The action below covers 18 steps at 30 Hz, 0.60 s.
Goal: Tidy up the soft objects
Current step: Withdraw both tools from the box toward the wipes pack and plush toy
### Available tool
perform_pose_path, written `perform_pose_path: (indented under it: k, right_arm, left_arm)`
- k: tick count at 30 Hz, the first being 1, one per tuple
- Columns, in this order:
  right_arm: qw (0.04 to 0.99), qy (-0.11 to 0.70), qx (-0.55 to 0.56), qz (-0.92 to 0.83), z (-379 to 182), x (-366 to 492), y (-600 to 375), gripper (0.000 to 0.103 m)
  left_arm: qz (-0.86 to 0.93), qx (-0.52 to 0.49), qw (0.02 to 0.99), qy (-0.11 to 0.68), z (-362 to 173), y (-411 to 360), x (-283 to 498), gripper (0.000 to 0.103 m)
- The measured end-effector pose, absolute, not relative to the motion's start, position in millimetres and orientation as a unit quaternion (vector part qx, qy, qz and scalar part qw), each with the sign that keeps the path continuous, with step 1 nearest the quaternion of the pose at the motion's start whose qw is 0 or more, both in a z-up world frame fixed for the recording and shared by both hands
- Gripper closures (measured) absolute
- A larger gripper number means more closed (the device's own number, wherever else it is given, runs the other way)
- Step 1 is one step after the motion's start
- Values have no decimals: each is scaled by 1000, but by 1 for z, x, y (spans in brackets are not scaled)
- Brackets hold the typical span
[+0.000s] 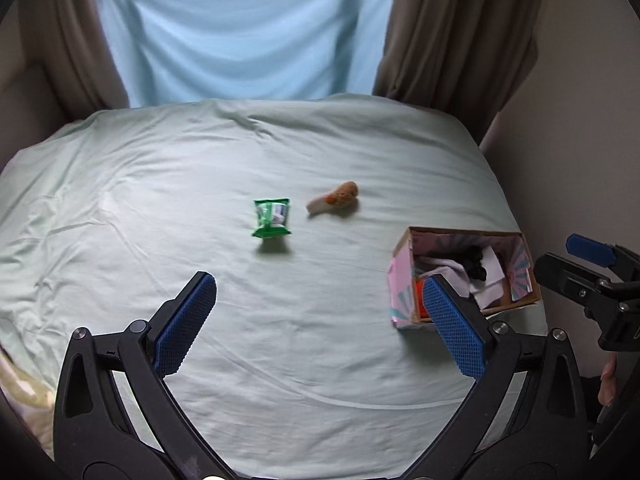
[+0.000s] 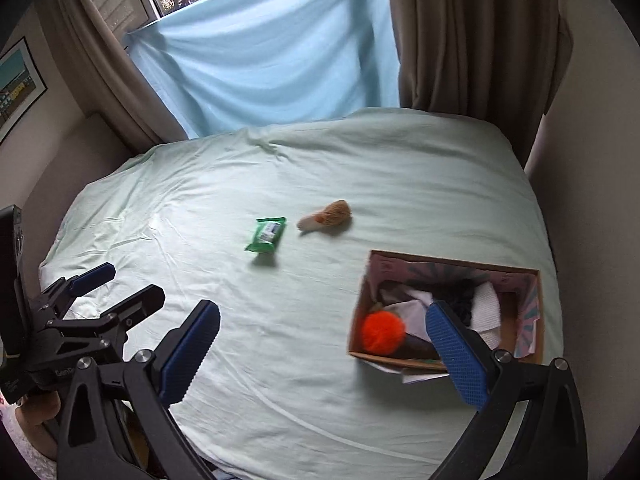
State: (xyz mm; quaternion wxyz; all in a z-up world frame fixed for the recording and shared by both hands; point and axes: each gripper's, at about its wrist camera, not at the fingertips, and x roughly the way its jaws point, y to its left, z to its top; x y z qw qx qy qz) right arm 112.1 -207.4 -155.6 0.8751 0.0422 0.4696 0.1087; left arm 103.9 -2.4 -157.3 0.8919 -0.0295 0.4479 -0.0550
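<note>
A green soft packet (image 1: 272,219) (image 2: 266,234) lies mid-bed on the pale green sheet (image 1: 200,184). A small brown and white plush toy (image 1: 334,198) (image 2: 326,218) lies just right of it. An open cardboard box (image 1: 466,276) (image 2: 448,308) at the right holds white and black cloths and an orange pompom (image 2: 383,332). My left gripper (image 1: 320,316) is open and empty, above the near bed. My right gripper (image 2: 324,344) is open and empty, its right finger over the box; it also shows at the right edge of the left wrist view (image 1: 592,268).
Brown curtains (image 2: 472,40) and a light blue cloth (image 2: 272,60) hang behind the bed. A wall runs close along the bed's right side (image 2: 592,160). A framed picture (image 2: 18,80) hangs at left. The left gripper shows at lower left in the right wrist view (image 2: 112,284).
</note>
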Motion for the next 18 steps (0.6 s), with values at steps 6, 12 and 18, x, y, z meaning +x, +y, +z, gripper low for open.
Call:
perform_pose_path:
  k: [6,12,18]
  right_arm:
    - [877,467,46,101,-155,112,-168,0]
    - [878,470,44,77,-163,126,-145,0]
    - [878,470,61,67,-171,149,-131,0]
  left_arm:
    - [-57,-33,891,450,-160,41,108,0]
    - [-69,-38,885,459,-174,77,132,0]
    - [-76,-43,877,472,-195,99,166,0]
